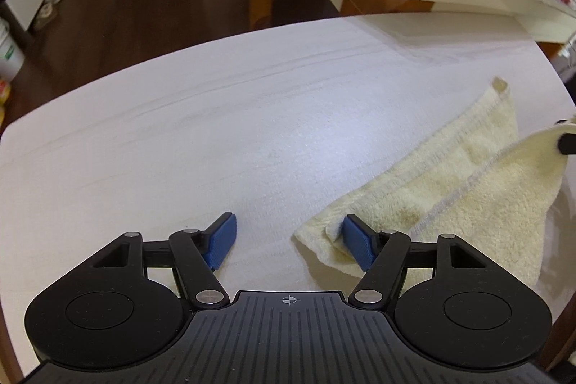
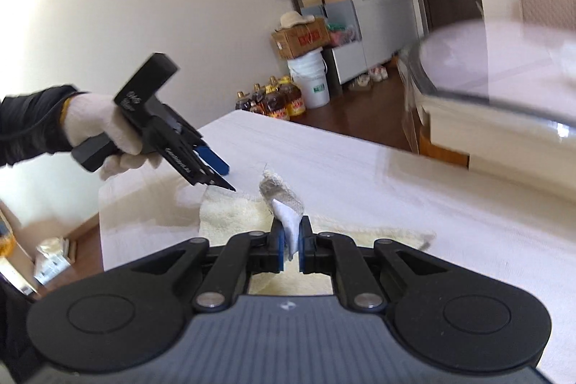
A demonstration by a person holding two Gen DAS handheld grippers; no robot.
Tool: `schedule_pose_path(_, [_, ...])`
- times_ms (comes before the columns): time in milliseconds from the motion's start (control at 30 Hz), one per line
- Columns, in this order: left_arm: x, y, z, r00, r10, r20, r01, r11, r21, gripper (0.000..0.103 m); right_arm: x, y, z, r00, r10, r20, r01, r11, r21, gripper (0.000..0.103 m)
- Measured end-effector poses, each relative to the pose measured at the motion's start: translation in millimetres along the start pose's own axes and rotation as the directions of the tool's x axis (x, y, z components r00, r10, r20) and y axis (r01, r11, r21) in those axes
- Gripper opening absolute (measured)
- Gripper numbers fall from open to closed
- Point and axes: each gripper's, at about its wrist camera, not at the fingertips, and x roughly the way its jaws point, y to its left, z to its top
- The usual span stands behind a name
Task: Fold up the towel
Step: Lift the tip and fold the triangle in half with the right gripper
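Hovering with jaws spread, the left gripper (image 1: 288, 242) stood over the cream towel (image 1: 450, 189) on the table (image 1: 216, 132) (mid-fold, I judged); the right gripper (image 2: 291, 240) pinched its lifted corner, needing laying across

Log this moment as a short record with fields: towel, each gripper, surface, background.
towel: cream towel partly on the table, one corner lifted
right gripper: right gripper shut on the lifted towel corner
left gripper: left gripper open, angled down; one pad at the towel's near corner, not clamped
left hand: gloved hand holding the left gripper
surface: white table
background: white bucket, bottles on dark floor
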Motion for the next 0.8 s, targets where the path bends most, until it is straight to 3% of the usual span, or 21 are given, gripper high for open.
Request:
schedule_pose_path(367, [-1, -4, -3, 0.999, 0.006, 0.036, -0.005, 1.000, -0.018, 0.067, 0, -39, -10, 1.000, -0.017, -0.015, 0.019, 0.982, 0.190, 0.008])
schedule_pose_path(500, [-4, -8, 0, 0.997, 0.009, 0.073, -0.007, 1.000, -0.015, 0.064, 1, -50, -18, 1.000, -0.006, -0.012, 0.009, 0.957, 0.289, 0.008])
schedule_pose_path(800, [-25, -20, 5, 0.985, 0.015, 0.173, -0.018, 1.000, 0.014, 0.063, 0, -57, -20, 1.000, -0.004, -0.012, 0.008, 0.941, 0.338, 0.008])
